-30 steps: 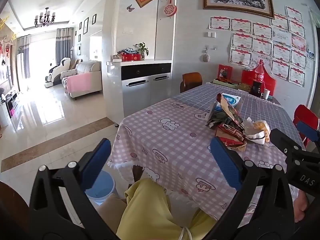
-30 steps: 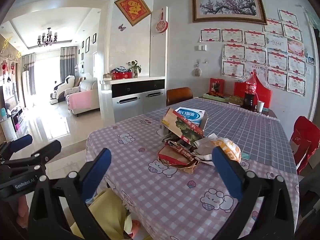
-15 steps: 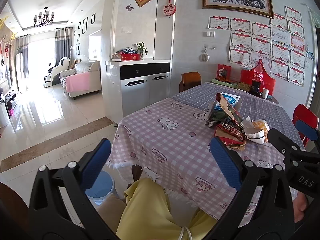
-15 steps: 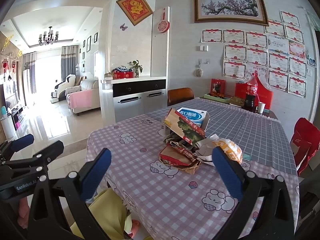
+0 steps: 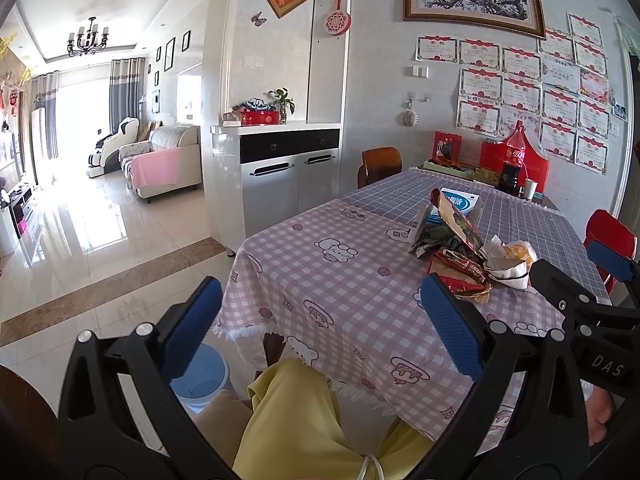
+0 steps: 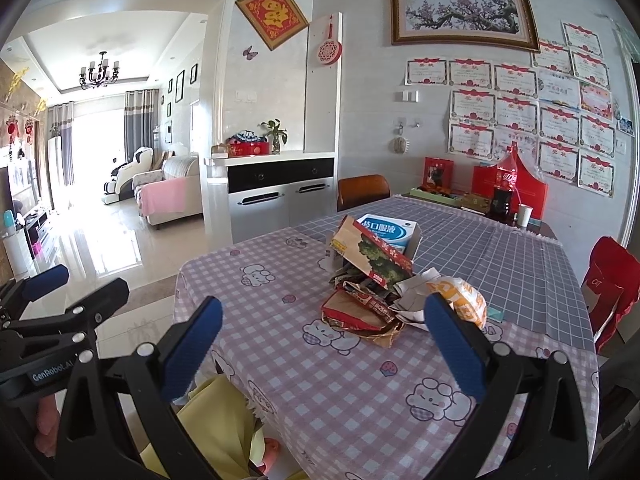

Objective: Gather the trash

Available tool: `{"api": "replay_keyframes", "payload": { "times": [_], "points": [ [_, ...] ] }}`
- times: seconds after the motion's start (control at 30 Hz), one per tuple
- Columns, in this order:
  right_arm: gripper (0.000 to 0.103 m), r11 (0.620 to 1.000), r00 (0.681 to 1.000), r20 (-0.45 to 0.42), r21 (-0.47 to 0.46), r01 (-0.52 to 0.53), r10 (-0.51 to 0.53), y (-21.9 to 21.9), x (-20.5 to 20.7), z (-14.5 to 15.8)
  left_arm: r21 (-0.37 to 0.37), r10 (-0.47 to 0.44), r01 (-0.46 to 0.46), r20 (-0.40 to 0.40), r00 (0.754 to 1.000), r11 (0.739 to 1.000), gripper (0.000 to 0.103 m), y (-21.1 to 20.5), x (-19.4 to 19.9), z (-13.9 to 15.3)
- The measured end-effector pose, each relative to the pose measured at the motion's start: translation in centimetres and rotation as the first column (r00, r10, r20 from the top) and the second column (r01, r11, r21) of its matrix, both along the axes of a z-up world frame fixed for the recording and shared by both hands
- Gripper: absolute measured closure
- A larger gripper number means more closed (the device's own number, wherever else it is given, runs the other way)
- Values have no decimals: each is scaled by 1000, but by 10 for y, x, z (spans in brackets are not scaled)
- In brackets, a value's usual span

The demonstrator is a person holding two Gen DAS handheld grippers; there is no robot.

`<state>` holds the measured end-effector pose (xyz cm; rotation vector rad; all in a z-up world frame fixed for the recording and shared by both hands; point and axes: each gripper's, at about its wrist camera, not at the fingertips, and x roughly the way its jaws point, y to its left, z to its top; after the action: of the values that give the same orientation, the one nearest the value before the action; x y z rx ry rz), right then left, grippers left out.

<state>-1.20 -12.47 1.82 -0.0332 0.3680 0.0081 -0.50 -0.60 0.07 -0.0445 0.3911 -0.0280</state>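
Trash (image 6: 384, 292) is sitting in one messy pile on the counter (image 6: 280, 344), on the pink checked cloth near where it is meeting the grey cloth. In the pile you are seeing a flat red wrapper (image 6: 352, 312), a torn box (image 6: 376, 256) with a green picture leaning up, a blue and white box (image 6: 390, 232) behind it, and a crumpled white and orange bag (image 6: 460, 300). All of it is touching or lying on top of each other.

You are holding the left gripper (image 5: 320, 320) back from the counter edge with its jaws wide, and nothing is between them. You are holding the right gripper (image 6: 320, 344) over the near side of the counter, jaws wide too, with nothing in them. The pile is lying ahead of it, not touched.

A blue bin (image 5: 200, 376) is standing on the floor by the counter corner, below your left side.

So I am thinking no piece is picked up yet. Every piece is waiting to go in the bin.
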Motion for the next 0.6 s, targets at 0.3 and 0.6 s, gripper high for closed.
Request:
{"api": "replay_keyframes", "payload": {
  "times": [0.3, 0.6],
  "points": [
    [4, 1000, 1000, -9, 0, -6, 6, 1, 1, -2, -1, -2, 2, 2, 1000, 1000, 6, 2, -1, 1],
    [4, 1000, 1000, -16, 13, -11, 11, 0, 1, -4, 6, 5, -5, 6, 1000, 1000, 6, 2, -2, 1]
  ]
}}
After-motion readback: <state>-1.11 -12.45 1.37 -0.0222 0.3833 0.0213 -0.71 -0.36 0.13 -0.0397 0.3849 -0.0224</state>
